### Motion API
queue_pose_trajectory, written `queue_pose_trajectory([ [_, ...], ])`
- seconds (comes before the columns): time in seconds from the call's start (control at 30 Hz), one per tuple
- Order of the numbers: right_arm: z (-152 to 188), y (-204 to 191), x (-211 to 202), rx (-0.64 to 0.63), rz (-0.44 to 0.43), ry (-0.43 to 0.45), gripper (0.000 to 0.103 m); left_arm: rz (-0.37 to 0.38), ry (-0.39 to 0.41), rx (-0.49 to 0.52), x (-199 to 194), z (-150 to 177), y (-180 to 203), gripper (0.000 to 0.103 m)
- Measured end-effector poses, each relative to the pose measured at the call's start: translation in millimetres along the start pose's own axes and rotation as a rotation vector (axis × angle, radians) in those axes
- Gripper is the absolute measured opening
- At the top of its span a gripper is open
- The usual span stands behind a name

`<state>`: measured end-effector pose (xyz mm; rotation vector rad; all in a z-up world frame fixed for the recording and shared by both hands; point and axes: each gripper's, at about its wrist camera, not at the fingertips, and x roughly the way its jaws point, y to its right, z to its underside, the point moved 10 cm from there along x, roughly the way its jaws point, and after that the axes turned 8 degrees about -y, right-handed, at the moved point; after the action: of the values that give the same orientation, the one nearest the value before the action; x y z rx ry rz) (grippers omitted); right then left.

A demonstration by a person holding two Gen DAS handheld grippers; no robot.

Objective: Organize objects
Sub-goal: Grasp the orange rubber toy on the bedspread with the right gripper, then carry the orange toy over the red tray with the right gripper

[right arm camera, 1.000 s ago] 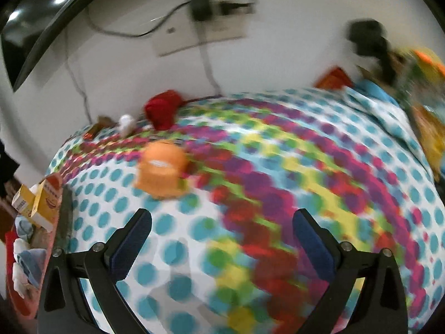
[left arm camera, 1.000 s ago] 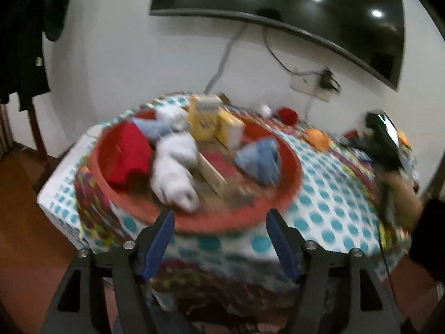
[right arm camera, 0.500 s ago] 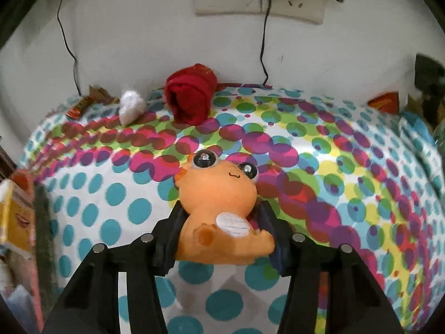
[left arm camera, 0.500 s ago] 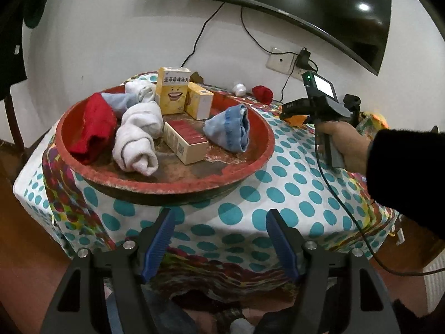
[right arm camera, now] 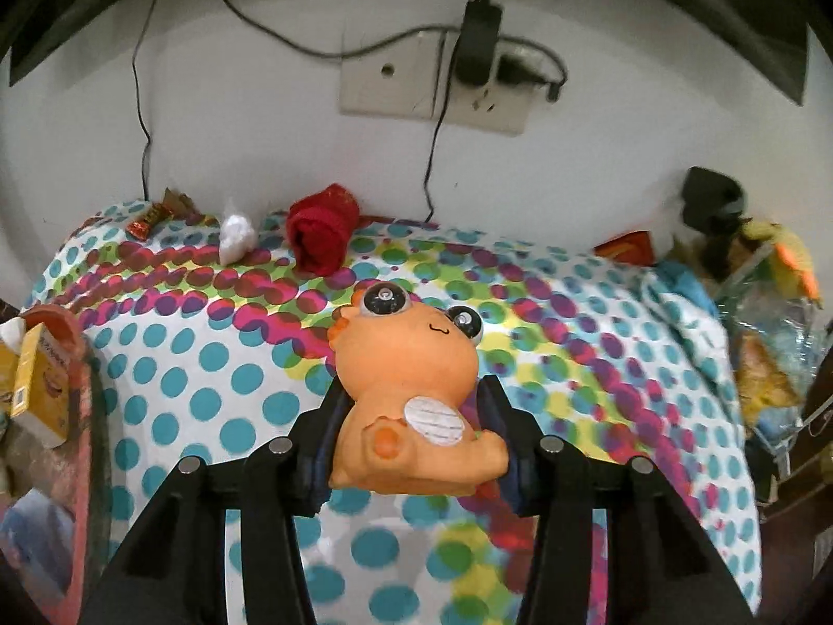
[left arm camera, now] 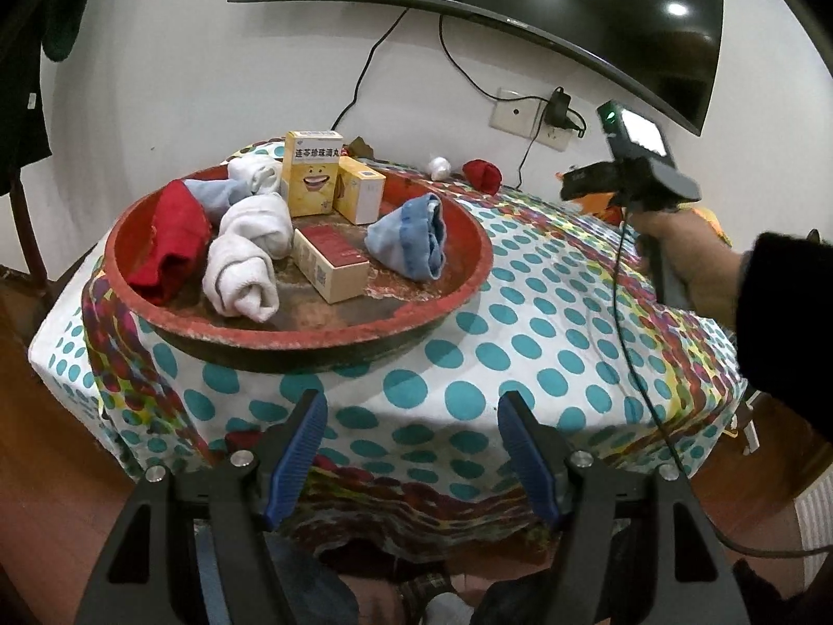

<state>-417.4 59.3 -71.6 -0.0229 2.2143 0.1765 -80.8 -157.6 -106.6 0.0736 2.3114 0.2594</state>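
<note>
Since a second ago the right gripper (right arm camera: 411, 448) has come to the orange rubber dinosaur toy (right arm camera: 411, 396) and its fingers are closing on the toy's body, holding it just above the dotted cloth of the worktop (right arm camera: 208, 380) near the middle. Left gripper (left arm camera: 411, 448) hangs wide open and empty off the near edge, facing the round red tray (left arm camera: 458, 307), which already carries rolled socks and small cartons. By my reading the sorting is well along, with the toy, a rolled red sock (right arm camera: 323, 234) and a small white wad (right arm camera: 237, 237) by the far edge left to gather.
</note>
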Motion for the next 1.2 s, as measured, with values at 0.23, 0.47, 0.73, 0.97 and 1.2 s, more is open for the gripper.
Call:
queue_pose_trajectory([
  [0.23,9.0,-4.2,-53.1,0.003,0.020,0.054,0.046,-0.039,0.026,0.015,-10.4,2.5,3.5,0.070],
  [0.47,8.9,-32.7,-105.3,-0.038,0.015,0.122,0.046,-0.067,0.040,0.008,-19.8,5.4,0.8,0.070],
  [0.73,10.4,-73.6,-148.2,-0.078,-0.044,0.173,0.047,-0.088,0.055,-0.004,-30.5,7.2,-3.9,0.070],
  [0.97,17.1,-118.5,-172.2,-0.134,-0.092,0.200,0.047,-0.107,0.066,-0.026,-38.7,7.0,-12.0,0.070],
  [1.2,27.0,-160.3,-175.3,-0.193,-0.117,0.202,0.047,-0.117,0.063,-0.062,-41.8,7.9,-24.2,0.070],
])
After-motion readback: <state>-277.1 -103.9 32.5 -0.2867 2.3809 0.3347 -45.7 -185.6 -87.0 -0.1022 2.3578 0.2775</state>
